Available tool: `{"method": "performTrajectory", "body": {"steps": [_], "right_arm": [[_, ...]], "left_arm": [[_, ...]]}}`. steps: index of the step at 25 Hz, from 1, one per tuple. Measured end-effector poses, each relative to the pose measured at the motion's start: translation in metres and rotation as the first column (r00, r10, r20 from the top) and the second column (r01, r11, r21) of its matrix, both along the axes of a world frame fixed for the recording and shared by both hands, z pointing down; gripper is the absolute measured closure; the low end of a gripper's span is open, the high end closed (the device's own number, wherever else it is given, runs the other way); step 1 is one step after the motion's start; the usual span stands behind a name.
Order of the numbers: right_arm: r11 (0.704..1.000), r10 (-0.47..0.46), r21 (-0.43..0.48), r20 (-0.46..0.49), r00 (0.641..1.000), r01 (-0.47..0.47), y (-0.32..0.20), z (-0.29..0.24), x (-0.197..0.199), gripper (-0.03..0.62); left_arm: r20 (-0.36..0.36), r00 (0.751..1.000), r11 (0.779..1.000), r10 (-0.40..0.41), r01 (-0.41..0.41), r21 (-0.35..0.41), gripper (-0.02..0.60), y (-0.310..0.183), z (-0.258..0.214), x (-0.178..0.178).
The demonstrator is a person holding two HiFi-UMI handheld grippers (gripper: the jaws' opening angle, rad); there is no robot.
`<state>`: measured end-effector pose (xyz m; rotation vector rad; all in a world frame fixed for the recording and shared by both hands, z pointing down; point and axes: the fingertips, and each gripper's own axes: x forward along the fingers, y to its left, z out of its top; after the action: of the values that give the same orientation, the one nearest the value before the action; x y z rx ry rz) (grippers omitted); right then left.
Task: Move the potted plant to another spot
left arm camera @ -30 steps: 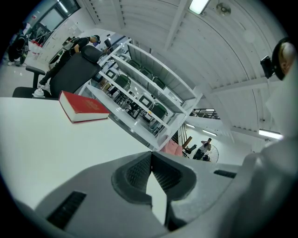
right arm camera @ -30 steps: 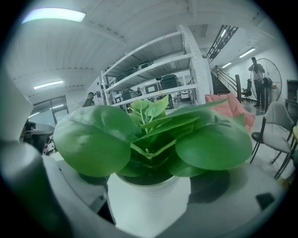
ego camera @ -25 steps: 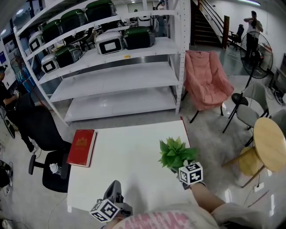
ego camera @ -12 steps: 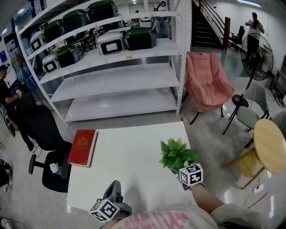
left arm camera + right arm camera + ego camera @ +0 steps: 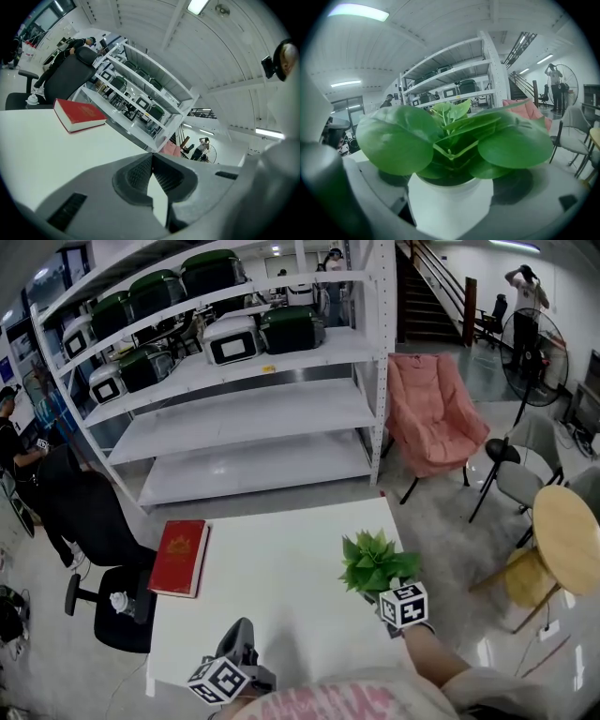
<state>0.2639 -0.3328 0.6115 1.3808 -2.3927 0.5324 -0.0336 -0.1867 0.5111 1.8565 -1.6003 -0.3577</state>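
The potted plant (image 5: 375, 561) has broad green leaves and a white pot (image 5: 449, 202). It is at the right edge of the white table (image 5: 281, 577). My right gripper (image 5: 382, 591) is shut on the pot, with a grey jaw on each side in the right gripper view. The leaves hide the pot in the head view, so I cannot tell whether it rests on the table. My left gripper (image 5: 241, 634) stays low over the table's near edge, shut with its ribbed pads (image 5: 140, 172) meeting at the tips and nothing between them.
A red book (image 5: 181, 557) lies at the table's left edge. A black office chair (image 5: 103, 549) stands left of the table. White shelving (image 5: 253, 399) with dark cases fills the back. A pink chair (image 5: 431, 413), a grey chair and a round wooden table (image 5: 567, 540) stand to the right.
The head view has drifted slightly, so everything sits a little to the right. Both grippers, the plant and the book keep their places on the table.
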Motion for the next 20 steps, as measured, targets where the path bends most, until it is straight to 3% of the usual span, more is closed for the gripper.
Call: {"method": "performTrajectory", "body": {"steps": [11,20], "right_arm": [[0.992,0.110,-0.064,-0.032,0.993,-0.112,0.006,0.005,0.006,0.097],[0.983,0.168,-0.062,-0.061,0.984,-0.172,0.014,0.011,0.006,0.097]], "left_arm": [[-0.003,1.000,0.999,0.026,-0.026,0.026,0.578,0.004,-0.006,-0.038],[0.009,0.997,0.997,0.074,-0.074,0.016,0.580,0.007,0.000,-0.060]]}}
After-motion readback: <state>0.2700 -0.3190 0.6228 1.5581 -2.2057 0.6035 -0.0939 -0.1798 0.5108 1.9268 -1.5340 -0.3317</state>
